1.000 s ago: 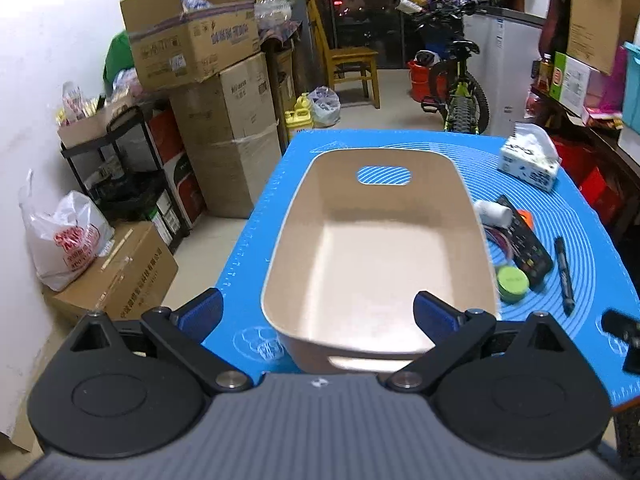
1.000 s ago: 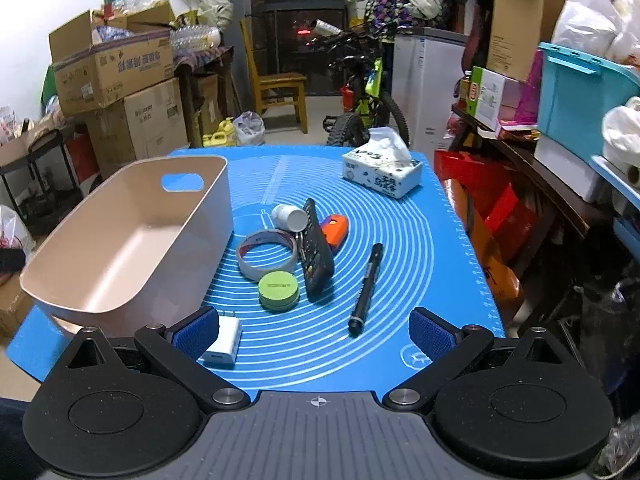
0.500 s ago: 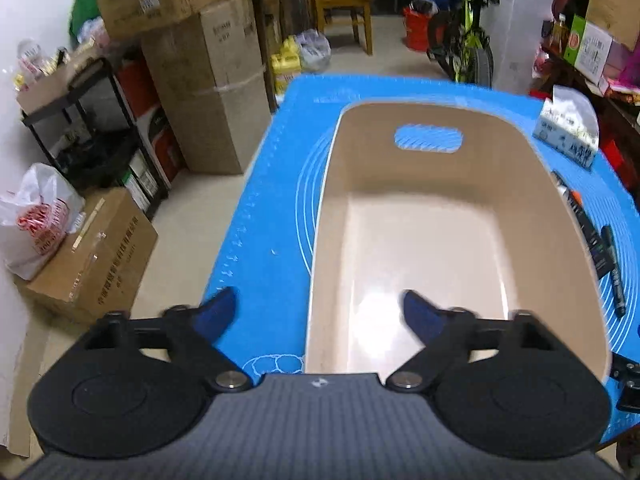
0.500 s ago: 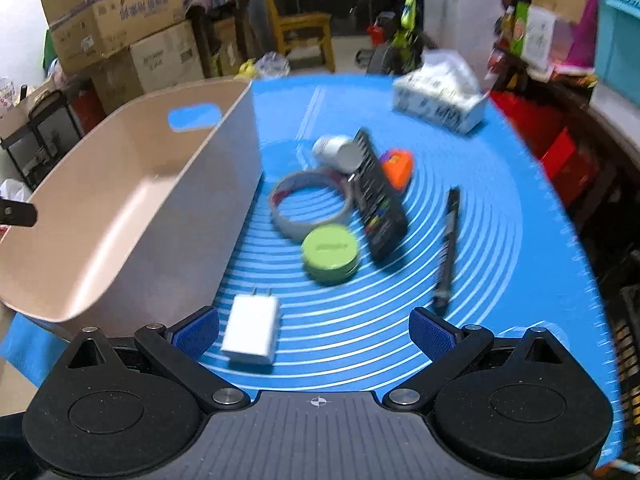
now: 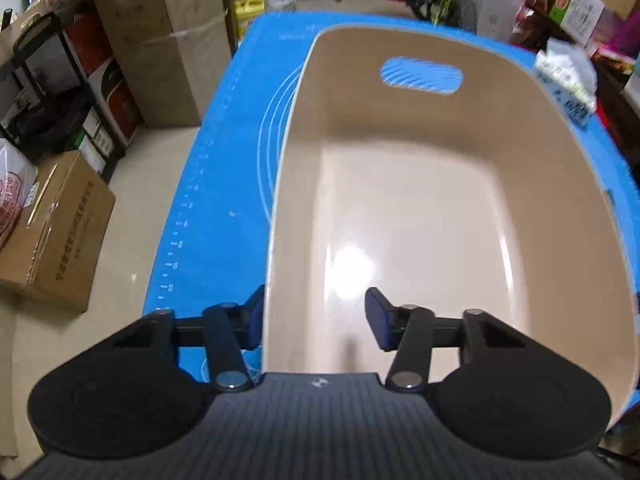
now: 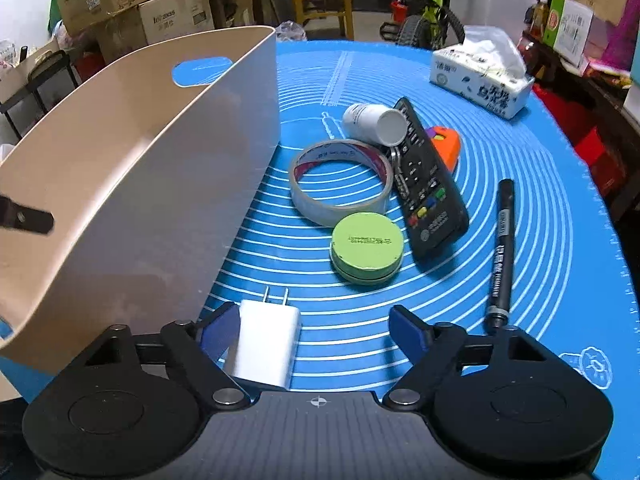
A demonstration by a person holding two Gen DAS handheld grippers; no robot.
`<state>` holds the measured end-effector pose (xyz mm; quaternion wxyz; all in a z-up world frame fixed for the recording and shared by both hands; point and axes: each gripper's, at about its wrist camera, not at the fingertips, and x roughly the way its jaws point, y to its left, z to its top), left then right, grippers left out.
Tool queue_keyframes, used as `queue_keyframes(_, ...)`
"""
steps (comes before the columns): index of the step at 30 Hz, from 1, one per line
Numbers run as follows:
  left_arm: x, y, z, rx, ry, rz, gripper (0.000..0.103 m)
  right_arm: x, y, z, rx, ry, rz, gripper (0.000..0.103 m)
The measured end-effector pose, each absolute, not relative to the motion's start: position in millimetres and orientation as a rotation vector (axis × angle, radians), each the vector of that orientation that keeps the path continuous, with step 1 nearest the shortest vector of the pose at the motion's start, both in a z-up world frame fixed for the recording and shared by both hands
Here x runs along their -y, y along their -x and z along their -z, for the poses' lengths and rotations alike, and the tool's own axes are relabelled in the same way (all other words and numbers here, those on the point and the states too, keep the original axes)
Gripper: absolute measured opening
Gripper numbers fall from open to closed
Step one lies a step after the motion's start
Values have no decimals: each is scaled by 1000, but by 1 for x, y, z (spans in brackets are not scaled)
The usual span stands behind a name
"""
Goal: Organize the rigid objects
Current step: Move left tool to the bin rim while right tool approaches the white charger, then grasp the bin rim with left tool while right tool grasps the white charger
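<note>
**Two grippers close in by the tub**

Left view: the left gripper (image 5: 316, 316) sits over the near left wall of the beige tub (image 5: 568, 184). One finger is outside, one inside. The jaws are closing but not yet pressing.

Right view: the right gripper (image 6: 310, 330) is closing around the white plug (image 6: 266, 344) on the blue mat (image 6: 540, 240), right beside the tub. The right finger is still apart from it. Tape (image 6: 340, 182), a green tin (image 6: 366, 246), a remote (image 6: 426, 184) and a pen (image 6: 500, 248) lie farther off.

Beige bin (image 6: 132, 184): empty, upright, handle cut-out in far wall, on left of blue mat.
White charger (image 6: 266, 340): prongs pointing away, beside bin's near corner.
Green tin (image 6: 366, 246), tape roll (image 6: 340, 182), white bottle (image 6: 374, 122) on its side, black remote (image 6: 430, 184) over orange item (image 6: 446, 146): clustered mid-mat.
Black marker (image 6: 500, 246): apart, right of remote.
</note>
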<state>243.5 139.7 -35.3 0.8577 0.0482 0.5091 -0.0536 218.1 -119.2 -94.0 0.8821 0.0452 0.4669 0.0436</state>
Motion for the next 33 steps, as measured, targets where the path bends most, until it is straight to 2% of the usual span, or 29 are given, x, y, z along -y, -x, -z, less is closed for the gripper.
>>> queue_keyframes(3, -144, -247, 37, -1091, -95, 90, 40, 118, -219, 94, -982, -62, -133, 81)
queue_keyframes(5, -146, -247, 36, -1091, -82, 95, 39, 115, -219, 97, -989, -43, -155, 81)
queue_keyframes(7, -146, -246, 36, -1096, -85, 101, 26, 114, -219, 100, -992, -39, -177, 80)
queue_keyframes(13, -150, -248, 38, -1121, -81, 79, 16, 102, -213, 110, -988, 51, -251, 78)
queue_keyframes(16, -151, -249, 38, -1121, -85, 63, 7, 98, -214, 111, -968, 83, -257, 72)
queue_keyframes(19, -154, -250, 38, -1128, -59, 61, 6, 96, -215, 111, -940, 103, -272, 64)
queue_keyframes(21, -154, -249, 37, -1125, -61, 63, 6, 94, -213, 109, -925, 118, -282, 53)
queue_keyframes(24, -156, -249, 37, -1125, -55, 66, 6, 95, -210, 108, -908, 130, -267, 45)
queue_keyframes(26, -156, -248, 37, -1125, -48, 68, 6, 102, -210, 107, -910, 114, -254, 42)
queue_keyframes(33, -158, -248, 36, -1119, -42, 72, 6, 119, -208, 107, -879, 78, -208, 42)
